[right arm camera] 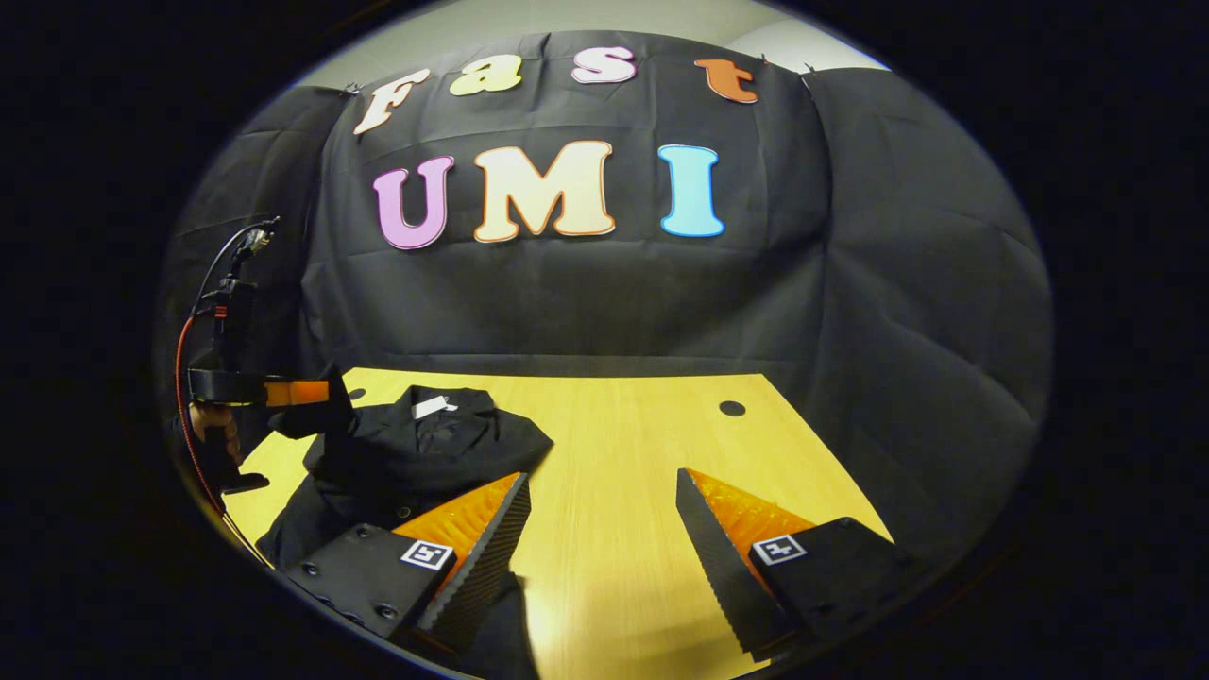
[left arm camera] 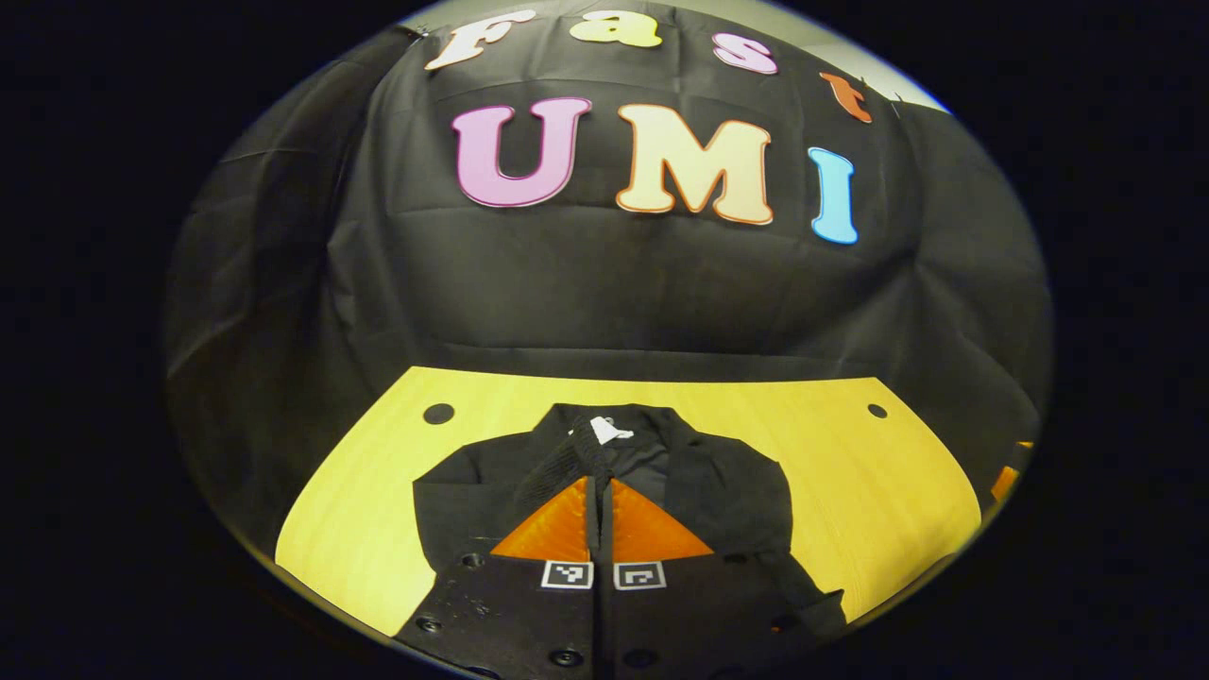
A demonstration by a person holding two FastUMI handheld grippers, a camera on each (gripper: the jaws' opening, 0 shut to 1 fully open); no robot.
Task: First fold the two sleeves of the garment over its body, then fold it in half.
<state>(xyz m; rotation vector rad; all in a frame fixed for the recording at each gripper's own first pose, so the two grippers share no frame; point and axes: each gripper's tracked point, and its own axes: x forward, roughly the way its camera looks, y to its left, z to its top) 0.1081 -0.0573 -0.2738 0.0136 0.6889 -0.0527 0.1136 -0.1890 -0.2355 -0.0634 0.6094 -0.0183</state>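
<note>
The black jacket (right arm camera: 416,449) lies collar-away on the yellow table (right arm camera: 642,444), off to the left of the right gripper (right arm camera: 604,529) with jaws wide, while the left gripper (left arm camera: 601,529), jaws closed together, hangs right above it.

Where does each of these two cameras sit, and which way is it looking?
Left gripper view: rides on the left gripper, facing the black garment and booth wall; its fingers meet, apparently pinching cloth.
Right gripper view: rides on the right gripper, fingers apart over bare table; the left gripper and a hand show farther off.
Shared: garment, table, wall.
</note>
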